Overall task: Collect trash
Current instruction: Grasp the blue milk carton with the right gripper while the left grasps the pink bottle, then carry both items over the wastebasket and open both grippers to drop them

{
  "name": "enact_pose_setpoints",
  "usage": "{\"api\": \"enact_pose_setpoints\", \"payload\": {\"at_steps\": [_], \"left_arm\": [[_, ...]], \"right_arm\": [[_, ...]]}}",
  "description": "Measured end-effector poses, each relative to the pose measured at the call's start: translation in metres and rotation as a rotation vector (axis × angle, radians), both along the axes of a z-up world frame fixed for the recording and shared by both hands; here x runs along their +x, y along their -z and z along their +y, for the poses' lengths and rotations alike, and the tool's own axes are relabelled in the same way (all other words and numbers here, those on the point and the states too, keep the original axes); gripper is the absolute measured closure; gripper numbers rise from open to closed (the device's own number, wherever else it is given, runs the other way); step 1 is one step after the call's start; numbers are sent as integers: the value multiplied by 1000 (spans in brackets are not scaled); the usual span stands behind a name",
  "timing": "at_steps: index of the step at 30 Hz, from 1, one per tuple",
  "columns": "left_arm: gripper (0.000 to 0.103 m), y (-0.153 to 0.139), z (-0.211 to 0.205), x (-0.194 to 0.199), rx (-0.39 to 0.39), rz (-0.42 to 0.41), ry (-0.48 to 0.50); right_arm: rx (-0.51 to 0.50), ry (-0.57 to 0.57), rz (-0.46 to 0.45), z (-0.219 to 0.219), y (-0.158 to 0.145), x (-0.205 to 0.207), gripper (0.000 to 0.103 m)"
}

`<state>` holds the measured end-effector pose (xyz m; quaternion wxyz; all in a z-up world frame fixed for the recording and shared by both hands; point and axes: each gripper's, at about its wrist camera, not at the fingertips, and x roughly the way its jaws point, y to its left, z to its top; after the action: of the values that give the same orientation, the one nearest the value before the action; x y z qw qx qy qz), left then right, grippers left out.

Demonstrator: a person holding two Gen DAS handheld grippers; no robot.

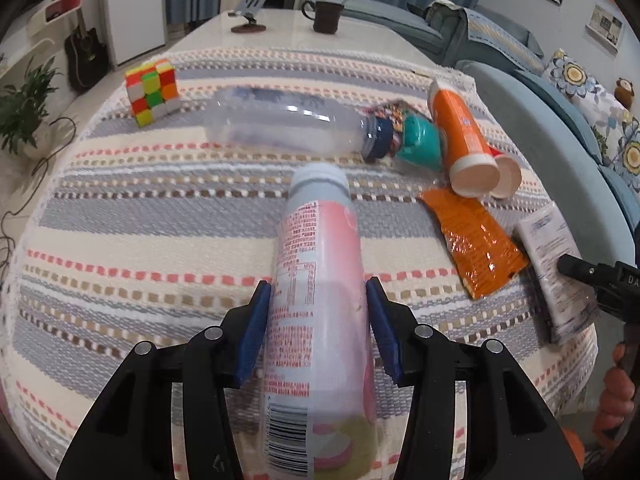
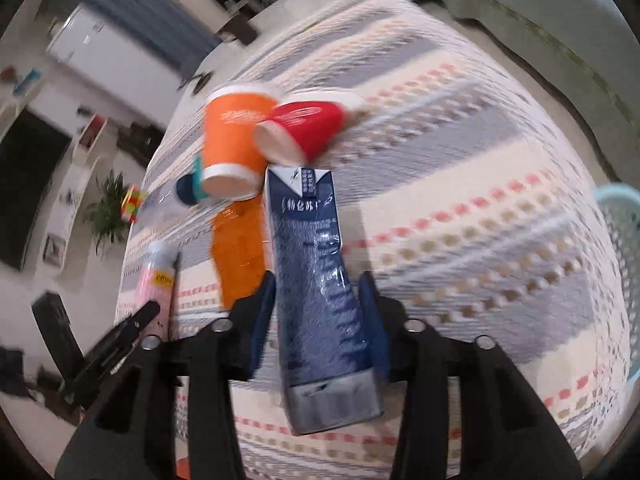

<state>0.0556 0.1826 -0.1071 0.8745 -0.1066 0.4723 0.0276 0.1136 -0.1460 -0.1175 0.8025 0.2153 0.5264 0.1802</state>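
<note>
My left gripper (image 1: pixel 318 292) is shut on a pink and white drink bottle (image 1: pixel 320 280), held above the striped cloth. My right gripper (image 2: pixel 318 286) is shut on a blue milk carton (image 2: pixel 316 280); the carton also shows in the left wrist view (image 1: pixel 554 264). On the cloth lie a clear plastic bottle (image 1: pixel 288 122) with a dark blue cap, an orange paper cup (image 1: pixel 464 140), a red paper cup (image 2: pixel 308 128), an orange wrapper (image 1: pixel 472 244) and a teal crumpled packet (image 1: pixel 418 142). The pink bottle also shows in the right wrist view (image 2: pixel 156 276).
A Rubik's cube (image 1: pixel 152 90) sits at the cloth's far left. A dark mug (image 1: pixel 326 14) and a phone stand (image 1: pixel 250 14) stand at the table's far end. A light blue basket (image 2: pixel 624 248) is at the right. A blue sofa (image 1: pixel 560 128) runs along the right.
</note>
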Motion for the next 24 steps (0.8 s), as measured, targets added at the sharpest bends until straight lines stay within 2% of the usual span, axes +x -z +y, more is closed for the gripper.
{"api": "enact_pose_setpoints", "payload": {"at_steps": [2, 5, 8, 11, 14, 16, 18, 19, 24], "left_arm": [[56, 1, -3, 0, 4, 1, 3], [56, 3, -7, 2, 14, 9, 7], [56, 8, -12, 7, 31, 26, 5], [57, 13, -20, 12, 69, 35, -2], [57, 14, -28, 16, 121, 42, -1], [57, 12, -29, 18, 125, 34, -2], [57, 7, -31, 17, 109, 15, 3], [57, 3, -31, 16, 95, 2, 9], [57, -23, -43, 7, 3, -88, 68]], "right_arm": [[-49, 59, -7, -16, 4, -4, 42], [-124, 92, -35, -30, 0, -8, 39], [-218, 32, -94, -16, -12, -10, 38], [-309, -22, -155, 6, -22, -17, 28], [-402, -80, -176, 31, -17, -14, 28], [-484, -91, -178, 44, -13, -11, 29], [-520, -103, -167, 53, -9, -7, 45], [-507, -111, -154, 52, -6, -5, 51], [-443, -80, -213, 38, -26, -14, 51]]}}
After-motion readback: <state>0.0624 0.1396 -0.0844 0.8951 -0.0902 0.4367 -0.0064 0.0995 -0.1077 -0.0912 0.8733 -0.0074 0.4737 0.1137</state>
